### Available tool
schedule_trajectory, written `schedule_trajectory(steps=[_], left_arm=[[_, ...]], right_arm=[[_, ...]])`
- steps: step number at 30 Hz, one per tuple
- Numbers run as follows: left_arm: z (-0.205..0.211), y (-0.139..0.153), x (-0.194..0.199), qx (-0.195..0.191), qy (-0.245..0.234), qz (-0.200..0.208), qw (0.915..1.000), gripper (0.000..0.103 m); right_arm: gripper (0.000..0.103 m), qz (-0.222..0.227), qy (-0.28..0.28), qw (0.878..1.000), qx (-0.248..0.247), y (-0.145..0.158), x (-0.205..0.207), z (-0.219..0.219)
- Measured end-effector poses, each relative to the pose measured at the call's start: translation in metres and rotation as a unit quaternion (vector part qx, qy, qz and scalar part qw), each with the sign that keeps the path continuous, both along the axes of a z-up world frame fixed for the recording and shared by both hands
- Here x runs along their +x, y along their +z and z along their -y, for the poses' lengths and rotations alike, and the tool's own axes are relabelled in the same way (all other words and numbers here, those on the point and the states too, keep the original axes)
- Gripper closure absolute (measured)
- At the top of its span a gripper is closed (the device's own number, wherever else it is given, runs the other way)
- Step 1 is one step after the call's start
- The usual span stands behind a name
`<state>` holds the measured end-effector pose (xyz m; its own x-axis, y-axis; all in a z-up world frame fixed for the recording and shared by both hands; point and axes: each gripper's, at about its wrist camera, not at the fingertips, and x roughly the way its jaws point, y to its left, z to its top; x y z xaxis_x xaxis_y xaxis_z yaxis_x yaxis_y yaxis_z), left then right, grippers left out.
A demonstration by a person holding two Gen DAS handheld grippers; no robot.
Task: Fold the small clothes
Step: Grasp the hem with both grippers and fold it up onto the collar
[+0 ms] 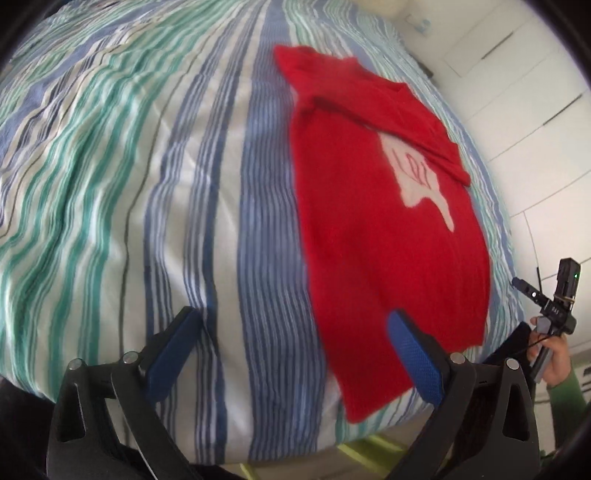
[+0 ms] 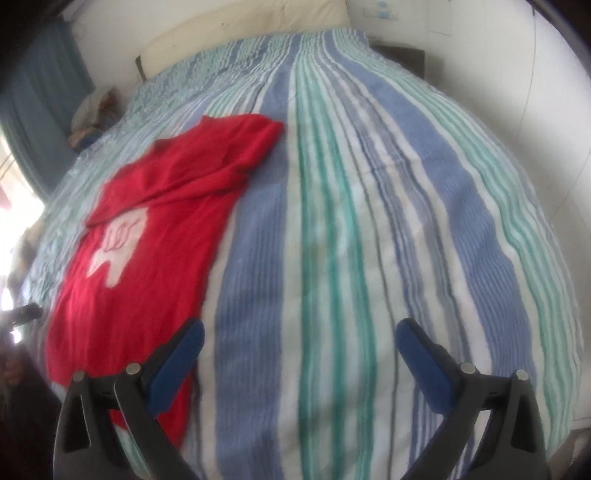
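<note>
A red shirt lies flat on a striped bedcover, with one sleeve folded across its chest over the top of a white print. In the left wrist view the shirt fills the right half of the frame, its collar end toward the upper middle and its hem running down to the lower right, near the edge of the bed. The left gripper hovers above the cover with its jaws spread wide and nothing between them; its right blue pad shows in front of the shirt's lower edge, while its left pad shows over bare striped cloth. At the right edge of this view a hand in a green sleeve holds the handle of the other tool. In the right wrist view the shirt sits in the left half of the frame, the folded sleeve reaching toward the upper middle and the print at left centre. The right gripper is also spread wide and holds nothing; its left pad overlaps the shirt's near edge in the picture, and its right pad is over the stripes. Whether either pad touches the cloth cannot be told. Both views are slightly blurred. A pale headboard stands at the top of the right view.
</note>
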<state>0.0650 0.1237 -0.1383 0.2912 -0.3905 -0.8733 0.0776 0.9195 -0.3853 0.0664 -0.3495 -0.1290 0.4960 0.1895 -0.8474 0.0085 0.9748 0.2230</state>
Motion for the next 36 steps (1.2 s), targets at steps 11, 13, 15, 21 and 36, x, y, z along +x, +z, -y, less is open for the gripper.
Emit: schedule_trajectory(steps=[11,13,15,21,36], left_arm=[[0.061,-0.013,-0.017,0.058,-0.070,-0.039,0.9952,0.098],[0.059,-0.010,-0.017,0.049,-0.062,-0.048,0.9957,0.099],[0.053,-0.001,-0.016,0.017,-0.050,-0.055,0.9971,0.100],[0.040,0.044,0.054,-0.109,0.000,-0.018,0.9939,0.100],[0.017,0.035,0.273,-0.040,0.130,0.054,0.9892,0.034]], right_arm=[[0.055,-0.131,0.083,0.976,0.153,-0.066,-0.046,-0.090],[0.098,-0.144,0.104,0.976,0.127,-0.068,-0.043,-0.103],[0.098,-0.138,0.095,0.976,0.139,-0.060,-0.042,-0.098],[0.098,-0.059,0.049,0.979,0.187,-0.006,-0.010,-0.067],[0.038,0.066,-0.060,0.982,0.165,0.033,0.271,-0.036]])
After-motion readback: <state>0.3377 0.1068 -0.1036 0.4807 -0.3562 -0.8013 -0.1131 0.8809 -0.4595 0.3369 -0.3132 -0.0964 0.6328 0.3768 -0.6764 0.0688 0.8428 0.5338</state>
